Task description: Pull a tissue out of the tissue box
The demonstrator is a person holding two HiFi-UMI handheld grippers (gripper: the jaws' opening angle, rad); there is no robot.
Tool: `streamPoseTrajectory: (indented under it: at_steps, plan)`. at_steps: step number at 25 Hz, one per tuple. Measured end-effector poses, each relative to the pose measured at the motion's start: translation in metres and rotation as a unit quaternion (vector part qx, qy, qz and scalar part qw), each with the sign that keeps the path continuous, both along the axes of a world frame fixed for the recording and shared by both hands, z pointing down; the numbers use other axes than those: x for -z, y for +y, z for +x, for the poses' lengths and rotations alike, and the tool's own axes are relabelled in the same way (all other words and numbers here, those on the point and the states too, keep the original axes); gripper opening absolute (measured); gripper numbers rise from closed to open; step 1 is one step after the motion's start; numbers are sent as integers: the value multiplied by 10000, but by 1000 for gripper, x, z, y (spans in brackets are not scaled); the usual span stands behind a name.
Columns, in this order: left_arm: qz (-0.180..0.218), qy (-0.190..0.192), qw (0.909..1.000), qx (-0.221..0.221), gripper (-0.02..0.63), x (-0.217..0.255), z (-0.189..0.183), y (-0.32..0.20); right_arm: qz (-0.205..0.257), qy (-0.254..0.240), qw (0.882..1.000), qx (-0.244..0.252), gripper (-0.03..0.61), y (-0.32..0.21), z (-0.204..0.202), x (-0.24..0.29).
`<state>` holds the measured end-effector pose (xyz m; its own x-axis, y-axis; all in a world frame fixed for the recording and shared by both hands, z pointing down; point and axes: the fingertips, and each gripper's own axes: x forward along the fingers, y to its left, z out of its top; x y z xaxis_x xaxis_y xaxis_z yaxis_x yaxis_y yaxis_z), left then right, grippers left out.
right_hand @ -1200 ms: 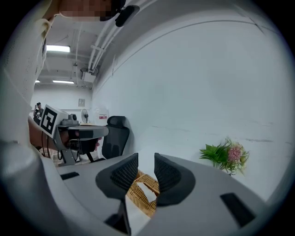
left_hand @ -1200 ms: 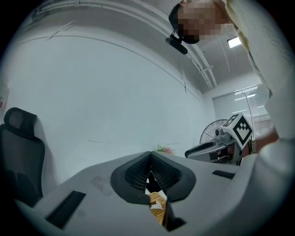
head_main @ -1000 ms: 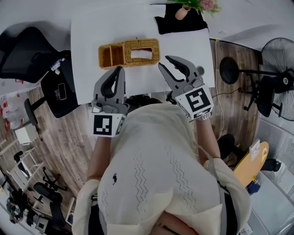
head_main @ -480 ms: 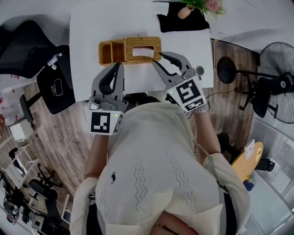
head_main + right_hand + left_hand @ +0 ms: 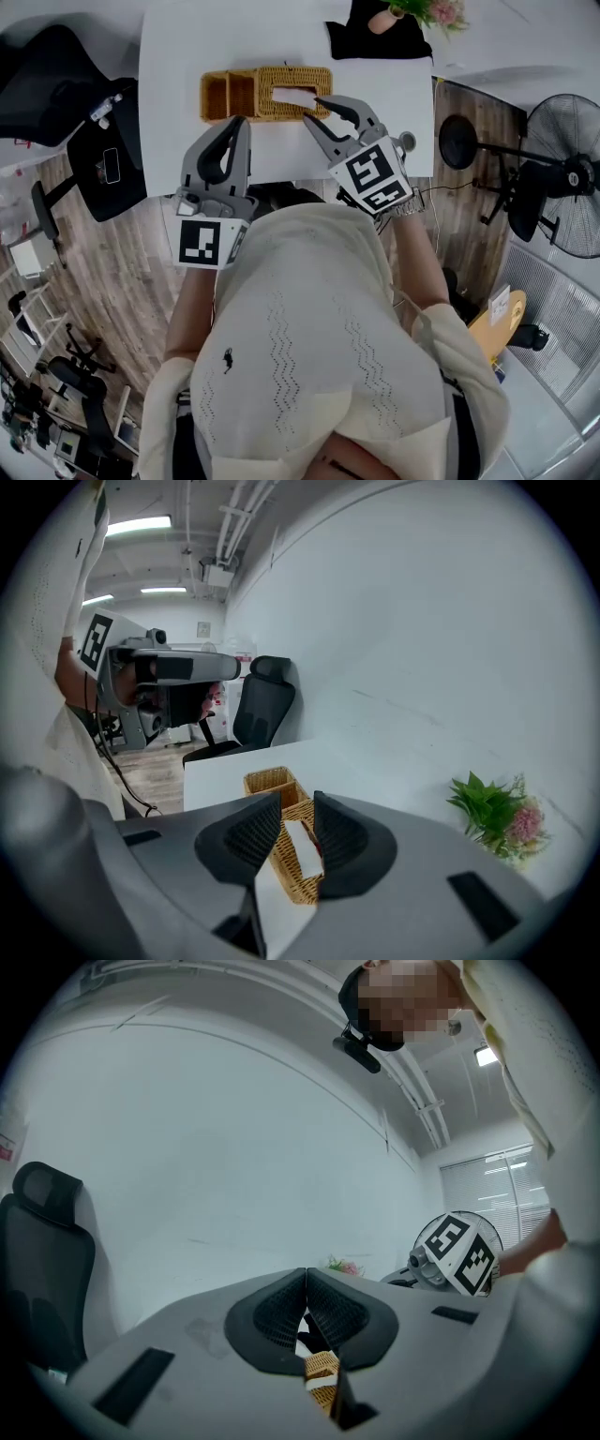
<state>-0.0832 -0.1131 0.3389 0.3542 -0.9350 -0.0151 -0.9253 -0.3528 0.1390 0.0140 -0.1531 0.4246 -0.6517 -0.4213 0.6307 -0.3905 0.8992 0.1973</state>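
Note:
A wicker tissue box [image 5: 298, 79] with a white tissue [image 5: 292, 96] showing in its top slot lies on the white table [image 5: 187, 42]. My right gripper [image 5: 314, 111] is open and hovers just at the near right side of the box, nothing between its fingers. In the right gripper view the tissue box [image 5: 302, 874] and its tissue [image 5: 300, 841] show through the gap of the right gripper [image 5: 297, 810]. My left gripper [image 5: 241, 128] is shut and empty, short of the box. In the left gripper view the left gripper [image 5: 306, 1277] hides most of the wicker box [image 5: 321, 1371].
Two open wicker compartments [image 5: 228, 94] adjoin the box on its left. A black cloth [image 5: 375, 42] and a potted plant [image 5: 412, 9] sit at the table's far right. A black office chair [image 5: 47, 84] stands left of the table, a floor fan [image 5: 562, 173] to the right.
My right gripper has moved forward and left until its tips reach the tissue box. The left gripper has edged forward a little and stays shut.

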Motion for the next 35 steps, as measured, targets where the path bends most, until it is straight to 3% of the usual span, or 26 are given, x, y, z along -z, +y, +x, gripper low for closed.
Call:
streamPoseTrajectory:
  at_steps: [15,35]
  plan:
    - [-7,59,10000,7,14,1,1,-1,-255,386,9984,336,104,-4,-7,-41]
    - [-98,57,9999,86,14,-5,-6,-6,-429,1266,9890,637,104,-15,-1,-106]
